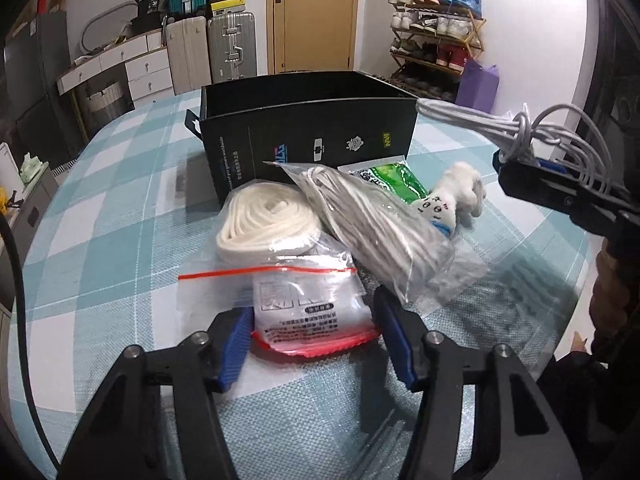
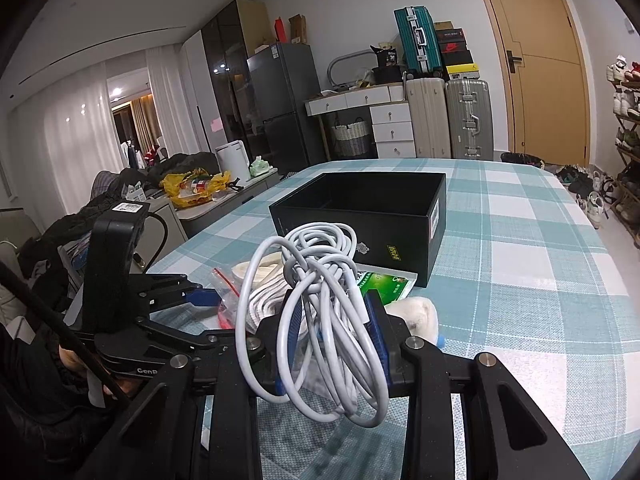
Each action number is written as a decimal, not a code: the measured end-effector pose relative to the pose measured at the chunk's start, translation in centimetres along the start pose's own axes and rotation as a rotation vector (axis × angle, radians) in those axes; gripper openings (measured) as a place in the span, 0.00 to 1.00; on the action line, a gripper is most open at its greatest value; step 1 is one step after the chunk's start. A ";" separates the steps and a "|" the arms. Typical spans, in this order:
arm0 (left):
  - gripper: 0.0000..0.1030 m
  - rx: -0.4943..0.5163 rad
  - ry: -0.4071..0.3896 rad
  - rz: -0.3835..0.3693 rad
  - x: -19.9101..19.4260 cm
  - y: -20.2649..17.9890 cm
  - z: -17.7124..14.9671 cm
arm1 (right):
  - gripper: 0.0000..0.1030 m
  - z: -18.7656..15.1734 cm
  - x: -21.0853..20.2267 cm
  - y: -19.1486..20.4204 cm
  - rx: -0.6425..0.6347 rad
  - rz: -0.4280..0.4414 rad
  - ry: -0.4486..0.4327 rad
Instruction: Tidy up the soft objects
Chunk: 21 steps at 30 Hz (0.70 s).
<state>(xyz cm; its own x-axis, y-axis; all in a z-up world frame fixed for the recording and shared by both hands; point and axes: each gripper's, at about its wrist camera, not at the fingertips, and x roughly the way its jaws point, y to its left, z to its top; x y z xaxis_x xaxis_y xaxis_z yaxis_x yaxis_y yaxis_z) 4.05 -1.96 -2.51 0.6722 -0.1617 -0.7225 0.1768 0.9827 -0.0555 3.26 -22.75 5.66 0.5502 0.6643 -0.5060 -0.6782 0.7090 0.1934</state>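
My right gripper [image 2: 334, 320] is shut on a coiled white cable [image 2: 320, 292] and holds it above the table; it also shows in the left wrist view [image 1: 516, 148] at the right with the cable [image 1: 472, 118]. My left gripper [image 1: 314, 330] is open around a zip bag with a red seal [image 1: 304, 304], fingers on either side of it. Behind lie a white band coil [image 1: 264, 220], a bagged white cord bundle [image 1: 372, 224], a green packet [image 1: 396, 182] and a white glove [image 1: 460, 196]. An open black box [image 1: 308, 120] stands behind them.
The table has a teal checked cloth [image 2: 520, 240]. Suitcases [image 2: 448, 120], a drawer unit, a door and a shoe rack [image 1: 436, 40] stand beyond the table. A sofa with clutter lies to the left in the right wrist view.
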 end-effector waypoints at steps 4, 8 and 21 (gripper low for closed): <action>0.53 -0.012 -0.024 -0.028 -0.8 0.2 0.2 | 0.31 0.1 0.0 -0.1 0.000 -0.004 -0.002; 0.49 -0.028 -0.040 -0.048 -1.2 0.4 0.4 | 0.31 0.0 0.0 -0.2 0.001 -0.008 -0.004; 0.42 0.005 -0.071 -0.098 -3.0 -0.8 0.9 | 0.31 -0.1 0.0 -0.3 0.004 -0.012 -0.008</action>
<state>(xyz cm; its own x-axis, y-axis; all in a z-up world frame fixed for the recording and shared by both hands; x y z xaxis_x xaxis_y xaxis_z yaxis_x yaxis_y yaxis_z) 2.56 -2.31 0.30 0.7008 -0.2633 -0.6630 0.2476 0.9614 -0.1201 3.43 -22.99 5.57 0.5622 0.6572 -0.5020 -0.6693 0.7181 0.1904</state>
